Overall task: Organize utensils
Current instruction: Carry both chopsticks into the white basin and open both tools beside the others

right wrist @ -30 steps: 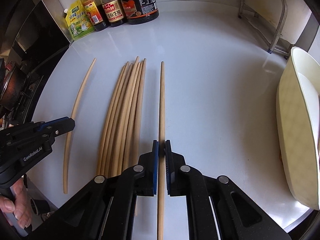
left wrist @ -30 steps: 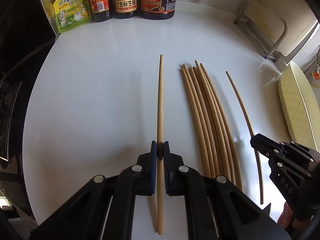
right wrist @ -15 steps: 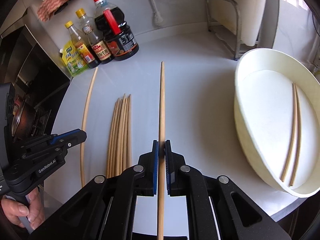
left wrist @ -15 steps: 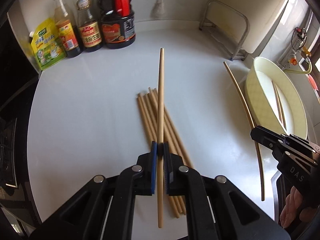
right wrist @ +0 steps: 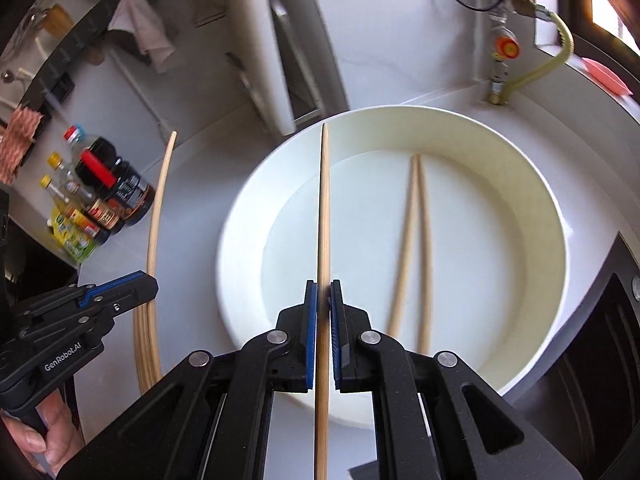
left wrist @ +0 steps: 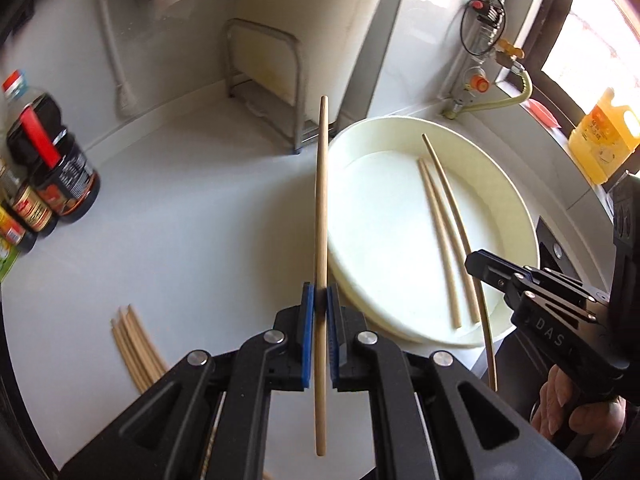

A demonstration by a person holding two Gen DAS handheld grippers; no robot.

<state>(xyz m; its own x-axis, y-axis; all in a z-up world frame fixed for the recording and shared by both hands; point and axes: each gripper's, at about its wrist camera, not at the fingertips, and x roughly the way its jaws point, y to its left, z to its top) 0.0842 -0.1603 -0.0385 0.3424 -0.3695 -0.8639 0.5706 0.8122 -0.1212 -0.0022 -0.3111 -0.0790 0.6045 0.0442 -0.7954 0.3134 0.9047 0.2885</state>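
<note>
My left gripper (left wrist: 320,304) is shut on a wooden chopstick (left wrist: 322,220), held in the air over the white counter just left of the cream oval basin (left wrist: 516,200). My right gripper (right wrist: 323,292) is shut on a second chopstick (right wrist: 324,208), and it hangs above the basin (right wrist: 556,208). Two chopsticks (right wrist: 416,240) lie inside the basin, touching at their far ends. A bundle of several chopsticks (left wrist: 134,348) stays on the counter to the left. Each wrist view shows the other gripper at its edge: the right one (left wrist: 476,260) and the left one (right wrist: 148,284).
Sauce bottles (left wrist: 52,176) stand at the counter's far left. A metal rack (left wrist: 276,80) stands against the back wall behind the basin. A gas valve with a yellow hose (right wrist: 504,48) and a yellow jug (left wrist: 604,136) sit at the far right. Dark stove surface (right wrist: 600,340) borders the basin's right.
Both grippers have lifted their chopsticks off the counter and swung right to the basin. The bundle now lies behind at the left. Both stay shut.
</note>
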